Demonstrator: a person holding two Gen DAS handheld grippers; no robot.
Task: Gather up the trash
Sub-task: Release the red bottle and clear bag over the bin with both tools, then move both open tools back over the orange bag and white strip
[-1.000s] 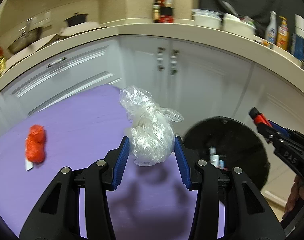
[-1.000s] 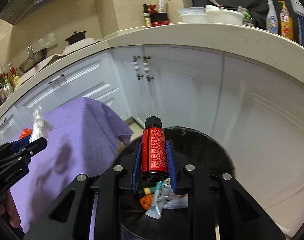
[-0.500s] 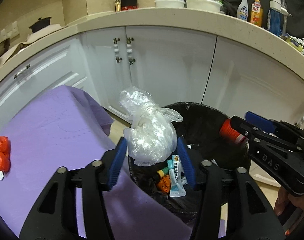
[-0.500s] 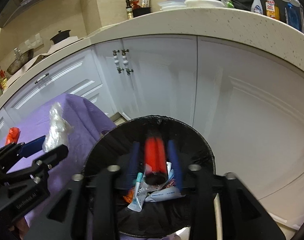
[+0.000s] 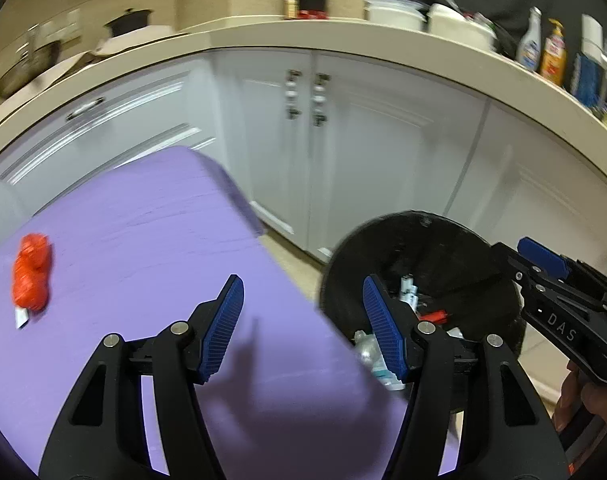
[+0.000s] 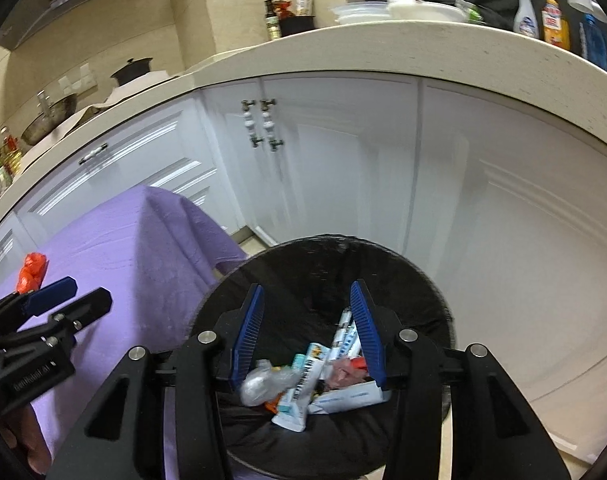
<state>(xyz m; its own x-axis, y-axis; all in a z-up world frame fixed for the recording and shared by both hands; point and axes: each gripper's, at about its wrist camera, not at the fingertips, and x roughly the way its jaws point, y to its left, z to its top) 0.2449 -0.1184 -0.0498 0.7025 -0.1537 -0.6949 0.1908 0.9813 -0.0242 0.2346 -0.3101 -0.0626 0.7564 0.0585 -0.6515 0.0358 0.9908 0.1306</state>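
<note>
My left gripper [image 5: 303, 320] hangs over the right edge of the purple table [image 5: 151, 240]; its jaws are opening with nothing between them. My right gripper [image 6: 307, 312] stands open and empty above the black bin [image 6: 331, 248]. Inside the bin lie a crumpled clear plastic bag [image 6: 263, 380], tubes and wrappers [image 6: 303, 376] and a red bottle [image 5: 435, 314]. An orange-red wrapper [image 5: 31, 276] lies on the table's left side, far from both grippers. The left wrist view shows the right gripper [image 5: 519, 256] over the bin [image 5: 423, 240]. The right wrist view shows the left gripper [image 6: 69, 298] over the table, near the wrapper [image 6: 33, 266].
White cabinets [image 6: 343, 168] stand close behind the bin and table under a pale counter [image 6: 383, 48] holding bottles and bowls. The purple cloth's corner [image 6: 207, 232] hangs down beside the bin. A hand [image 5: 571, 396] holds the right gripper's handle.
The left gripper let the clear bag fall into the bin and swung back left over the table. The right gripper opened and the red bottle dropped into the bin.
</note>
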